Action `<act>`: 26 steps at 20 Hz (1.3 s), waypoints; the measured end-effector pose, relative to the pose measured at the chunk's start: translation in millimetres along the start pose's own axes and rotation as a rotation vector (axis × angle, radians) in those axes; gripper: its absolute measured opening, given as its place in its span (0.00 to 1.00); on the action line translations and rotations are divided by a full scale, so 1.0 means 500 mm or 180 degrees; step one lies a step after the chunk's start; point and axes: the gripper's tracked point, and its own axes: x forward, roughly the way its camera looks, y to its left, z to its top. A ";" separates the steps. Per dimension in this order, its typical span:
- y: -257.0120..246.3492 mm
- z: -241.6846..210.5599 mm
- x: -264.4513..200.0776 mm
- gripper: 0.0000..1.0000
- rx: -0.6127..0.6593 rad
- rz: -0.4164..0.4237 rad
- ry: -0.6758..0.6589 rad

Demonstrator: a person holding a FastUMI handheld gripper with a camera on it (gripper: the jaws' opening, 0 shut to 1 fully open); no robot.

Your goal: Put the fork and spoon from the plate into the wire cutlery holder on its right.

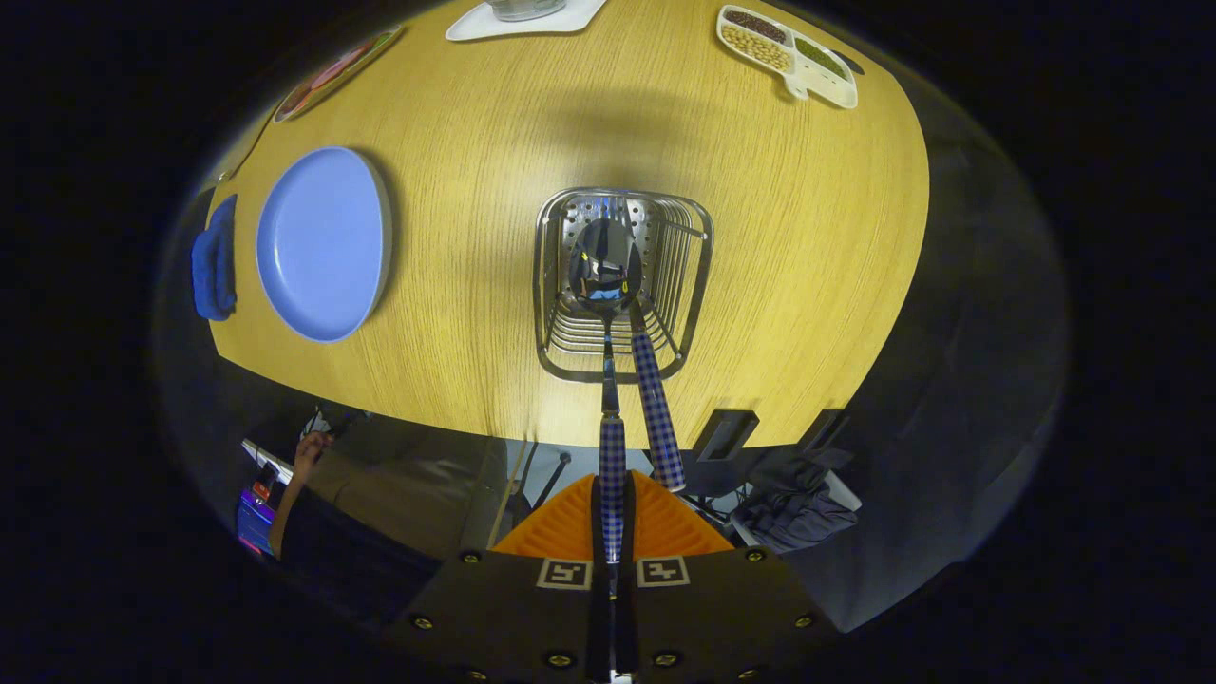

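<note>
We saw our gripper (613, 532) looking steeply down over the near edge of the table (779, 285), its fingers pressed together on the checked handle of the spoon (608, 380). Both fingers bore on that handle, which ran up out of the narrow gap between them. The spoon's bowl hung beyond the fingertips, inside the mouth of the holder (622, 285), and we could not tell whether it touched the perforated bottom.

Just beside the spoon's handle, on its right, the fork (655, 408) leaned with its own checked handle sticking out over the holder's near rim. Its head was down inside the wires, hidden behind the spoon's bowl. The holder stood near the table's near edge, roughly midway along it.

Below that edge, off the table, we saw a person's hand (309, 451) to the left.

To the left of the holder and well apart from it, the plate (323, 242) lay bare near the left edge. A blue cloth (214, 261) sat at that edge, just beside the plate.

Farther off, near the far right corner, a divided tray (788, 52) held beans in its compartments. At the far edge a white board (522, 21) carried a glass (527, 8), and a flat patterned dish (332, 71) lay at the far left corner.
</note>
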 end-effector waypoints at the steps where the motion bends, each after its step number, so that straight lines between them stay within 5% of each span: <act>1: -0.003 0.005 0.001 0.03 -0.0014 -0.0035 0.0056; 16: -0.005 0.062 0.007 0.10 -0.0184 -0.0207 0.0302; 26: -0.003 0.070 -0.054 0.13 -0.0156 -0.0223 -0.0368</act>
